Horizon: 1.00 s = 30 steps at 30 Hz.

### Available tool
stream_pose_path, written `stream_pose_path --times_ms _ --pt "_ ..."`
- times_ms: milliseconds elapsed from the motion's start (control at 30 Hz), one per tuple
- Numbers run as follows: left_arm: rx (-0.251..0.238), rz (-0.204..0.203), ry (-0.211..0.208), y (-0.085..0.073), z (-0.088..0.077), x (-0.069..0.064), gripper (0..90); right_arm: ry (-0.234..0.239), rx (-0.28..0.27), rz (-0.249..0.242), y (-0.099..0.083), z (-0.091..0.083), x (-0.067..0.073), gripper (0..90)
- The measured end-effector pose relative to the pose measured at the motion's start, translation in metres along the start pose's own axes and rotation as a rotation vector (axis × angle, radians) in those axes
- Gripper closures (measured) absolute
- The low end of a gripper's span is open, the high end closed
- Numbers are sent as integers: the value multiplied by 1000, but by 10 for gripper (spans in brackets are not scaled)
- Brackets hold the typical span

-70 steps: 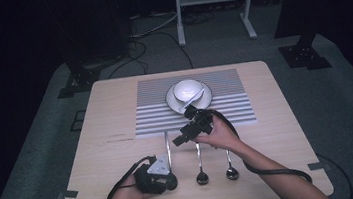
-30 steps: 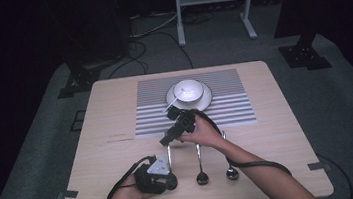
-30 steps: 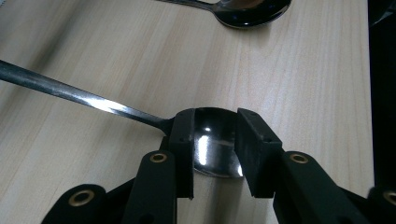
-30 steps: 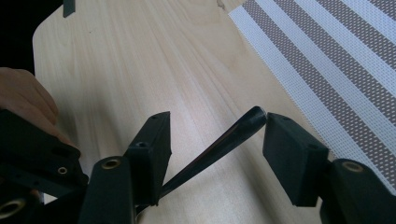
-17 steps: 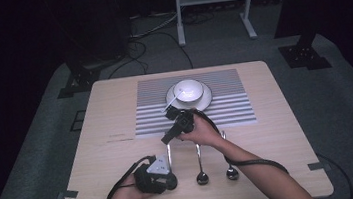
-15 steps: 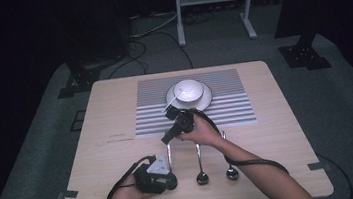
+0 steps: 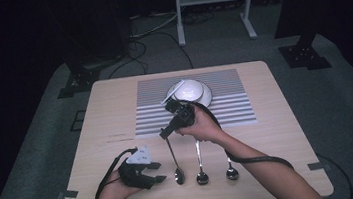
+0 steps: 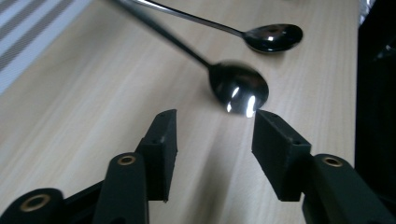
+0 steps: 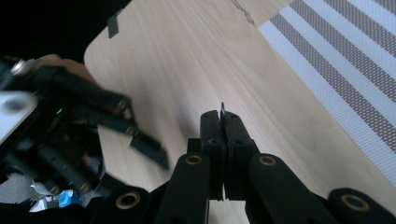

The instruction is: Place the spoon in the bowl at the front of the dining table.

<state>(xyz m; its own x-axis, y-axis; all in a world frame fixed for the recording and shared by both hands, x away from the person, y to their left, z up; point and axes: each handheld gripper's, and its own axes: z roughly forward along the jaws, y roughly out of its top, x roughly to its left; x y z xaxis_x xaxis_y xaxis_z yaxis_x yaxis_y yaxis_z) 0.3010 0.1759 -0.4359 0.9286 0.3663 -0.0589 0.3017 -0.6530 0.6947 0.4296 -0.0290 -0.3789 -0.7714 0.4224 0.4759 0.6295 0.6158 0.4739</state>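
1. The left gripper (image 7: 158, 172) rests low at the near left of the table (image 7: 110, 112). Its jaws have just been opening and stand apart with nothing between them.
2. In the left gripper view (image 8: 212, 140), the bowl of the left spoon (image 8: 239, 87) lies just beyond the fingertips, untouched.
3. The right gripper (image 7: 164, 133) has just been closing; its jaws are clamped on the handle of that left spoon (image 7: 173, 155), whose thin end shows between them in the right gripper view (image 9: 222, 112). The spoon's bowl sits on the wood.
4. Two more spoons (image 7: 200, 164) lie just to the right.
5. A white bowl (image 7: 189, 90) sits on the striped mat (image 7: 234, 98) behind.
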Motion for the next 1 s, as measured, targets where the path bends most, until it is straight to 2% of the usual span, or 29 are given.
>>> stream_pose_path --times_ms 167,233,400,533,733,1000 --pt "-3 -43 54 -5 -7 9 359 -33 -6 3 2 -14 3 885" --pt "9 -55 88 -7 -9 12 319 -40 -17 8 2 -19 2 885" --pt "17 -102 129 -12 -12 20 206 -44 -46 29 1 -31 -3 885" --pt "4 -139 166 -15 -14 25 132 -57 -64 35 2 -37 -7 886" --pt "-1 -170 175 -18 -15 29 88 -63 -83 55 4 -43 -13 886" --pt "1 -173 184 -19 -16 31 77 -65 -115 73 9 -54 -18 885"
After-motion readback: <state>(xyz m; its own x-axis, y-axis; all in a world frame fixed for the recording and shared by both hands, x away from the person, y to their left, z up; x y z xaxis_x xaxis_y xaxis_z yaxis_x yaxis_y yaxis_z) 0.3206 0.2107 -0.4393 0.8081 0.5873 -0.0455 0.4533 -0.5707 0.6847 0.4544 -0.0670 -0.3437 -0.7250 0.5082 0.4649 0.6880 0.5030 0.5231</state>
